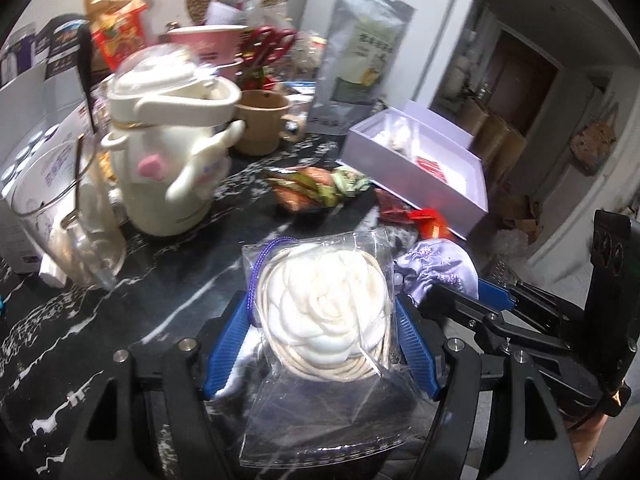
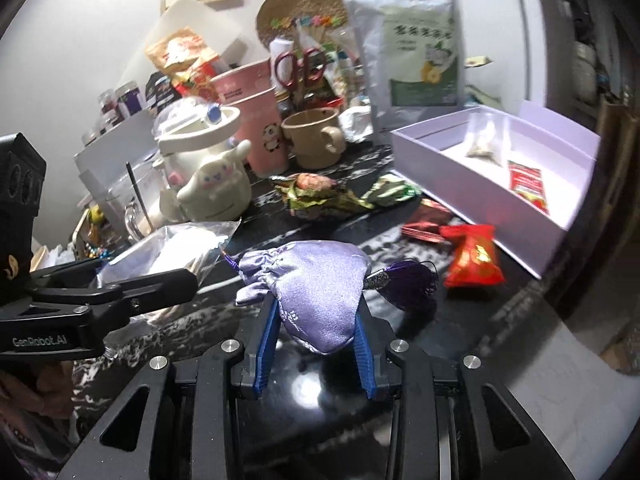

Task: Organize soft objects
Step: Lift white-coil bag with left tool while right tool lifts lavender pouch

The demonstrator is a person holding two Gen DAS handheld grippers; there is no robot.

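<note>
Your left gripper (image 1: pixel 320 320) was clamped on the clear bag (image 1: pixel 320 360) holding a white fabric flower; your right gripper (image 2: pixel 316 316) was clamped on the lilac satin pouch (image 2: pixel 312 280). Both items were held just above the dark marble table (image 1: pixel 120 320), near its front. Risk: the slick plastic could have slid between the pads, and the pouch's purple tassel (image 2: pixel 404 280) hung loose, apt to snag the red sachet (image 2: pixel 472 256). The white box (image 2: pixel 480 184) to the right stood open with spare floor; the cream kettle (image 1: pixel 168 152) and glass jug (image 1: pixel 68 216) crowded the left
</note>
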